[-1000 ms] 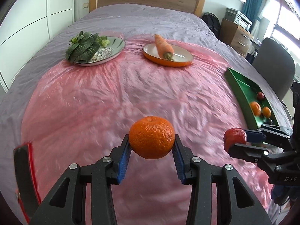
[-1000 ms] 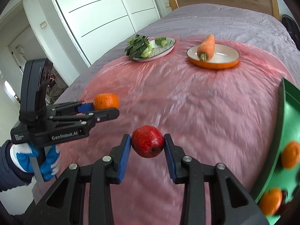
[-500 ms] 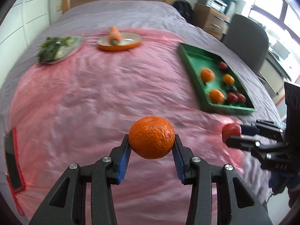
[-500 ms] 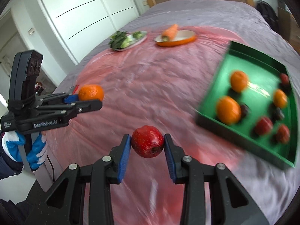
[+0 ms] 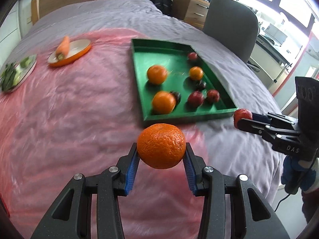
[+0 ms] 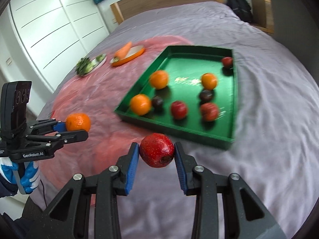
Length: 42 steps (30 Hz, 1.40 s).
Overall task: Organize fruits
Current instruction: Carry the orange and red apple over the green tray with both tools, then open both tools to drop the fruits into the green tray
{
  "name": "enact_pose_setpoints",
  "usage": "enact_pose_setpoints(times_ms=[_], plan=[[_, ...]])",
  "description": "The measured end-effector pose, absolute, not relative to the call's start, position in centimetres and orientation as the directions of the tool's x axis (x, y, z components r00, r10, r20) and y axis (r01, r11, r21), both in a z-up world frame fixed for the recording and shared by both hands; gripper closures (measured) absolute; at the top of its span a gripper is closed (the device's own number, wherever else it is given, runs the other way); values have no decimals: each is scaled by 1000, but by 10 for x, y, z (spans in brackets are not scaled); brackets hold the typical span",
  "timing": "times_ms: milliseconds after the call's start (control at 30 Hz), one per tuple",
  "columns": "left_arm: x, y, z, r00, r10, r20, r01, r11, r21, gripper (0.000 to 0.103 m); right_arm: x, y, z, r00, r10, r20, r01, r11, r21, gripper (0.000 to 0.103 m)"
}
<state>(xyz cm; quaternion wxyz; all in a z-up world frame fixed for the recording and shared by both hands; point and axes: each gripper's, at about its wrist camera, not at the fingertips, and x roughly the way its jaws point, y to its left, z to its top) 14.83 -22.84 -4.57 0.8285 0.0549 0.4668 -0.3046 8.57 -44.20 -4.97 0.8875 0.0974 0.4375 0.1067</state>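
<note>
Spreading across both views is the bed (image 5: 123, 16), its grey cover wrinkled, with a pink sheet (image 5: 69, 103) laid over the near part. Next in size comes the green tray (image 6: 232, 107), resting on the bed where pink meets grey, and it holds three oranges, three red fruits and two dark ones (all a bit blurred, so the dark ones are hard to name). Beyond the tray sits an orange plate (image 5: 83, 50) with a carrot (image 5: 63, 46) lying on it, and beside that a silver plate (image 5: 30, 69) of leafy greens (image 5: 9, 75).

Now to the tools. The left gripper (image 5: 161, 164) is clamped on an orange (image 5: 161, 145), blue pads pressed to either side, the fruit held up in the air just short of the tray's near edge. The right gripper (image 6: 156, 158) is squeezed around a red fruit (image 6: 157, 149), again pads on both flanks, hovering above the grey cover near the tray's near wall. Each tool shows up in the other's camera: the right one off to the side with its red fruit, the left one likewise with its orange, the two well apart. Blue-and-white gloves (image 6: 26, 176) wrap the handles.
</note>
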Motion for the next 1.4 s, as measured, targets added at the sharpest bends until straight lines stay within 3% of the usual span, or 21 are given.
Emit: enact_pose_setpoints(times_ms=[300,733,1333,1367,1400], plan=[[212,-289,-28,429,-464,-775,588,795,-150,65,138,-489,-43,651,243,-719,-95,966,240,43],[320,-348,-58,470,-371,-801,526,847,-84,65,257,-517,-60,665,220,-714,-113,974,195,43],[342,-359,-99,404,-296,-866,475,877,-78,65,294,-521,-103,567,161,-808,-86,987,137,42],[342,-359,-99,401,-294,-868,476,876,-77,65,295,-521,-103,566,159,-809,-83,987,136,41],[342,-359,-99,398,-293,-869,476,876,-77,65,295,-521,-103,564,154,-811,-79,988,133,34]])
